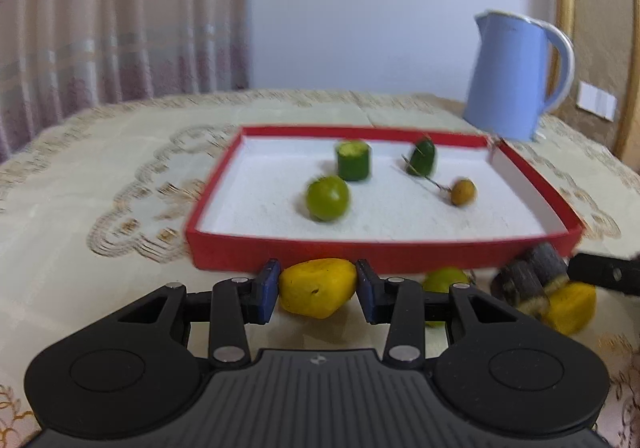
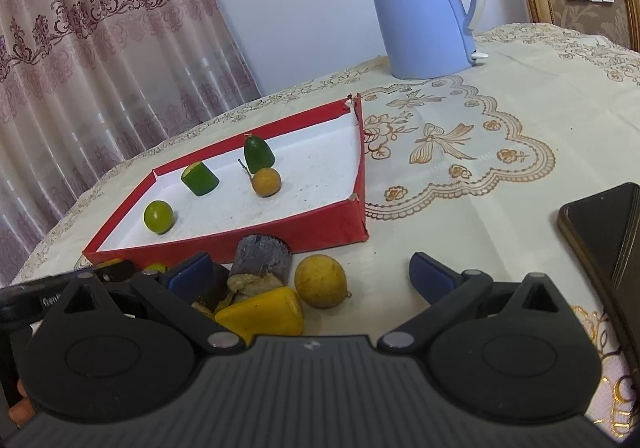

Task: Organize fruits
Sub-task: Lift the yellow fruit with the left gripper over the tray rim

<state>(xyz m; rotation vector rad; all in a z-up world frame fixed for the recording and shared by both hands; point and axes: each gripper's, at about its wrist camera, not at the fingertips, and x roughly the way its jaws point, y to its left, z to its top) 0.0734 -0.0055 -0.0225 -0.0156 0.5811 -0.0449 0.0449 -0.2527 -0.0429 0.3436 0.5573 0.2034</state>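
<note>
The left gripper [image 1: 317,290] clamps a yellow fruit [image 1: 317,292] between its blue pads, just in front of the red tray [image 1: 280,250]. The right gripper [image 2: 316,278] stands wide open, holding nothing, with a round yellow fruit [image 2: 320,280] between its fingers. In the tray, a lime [image 1: 327,198] lies at 9 o'clock of a small brown fruit [image 1: 463,192]. A blue kettle [image 2: 420,8] stands at 1 o'clock beyond the tray.

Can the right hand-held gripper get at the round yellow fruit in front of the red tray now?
Probably yes. The right hand-held gripper is open, and the round yellow fruit lies between its fingers with nothing over it. The yellow chunk and dark cane piece crowd its left side.
</note>
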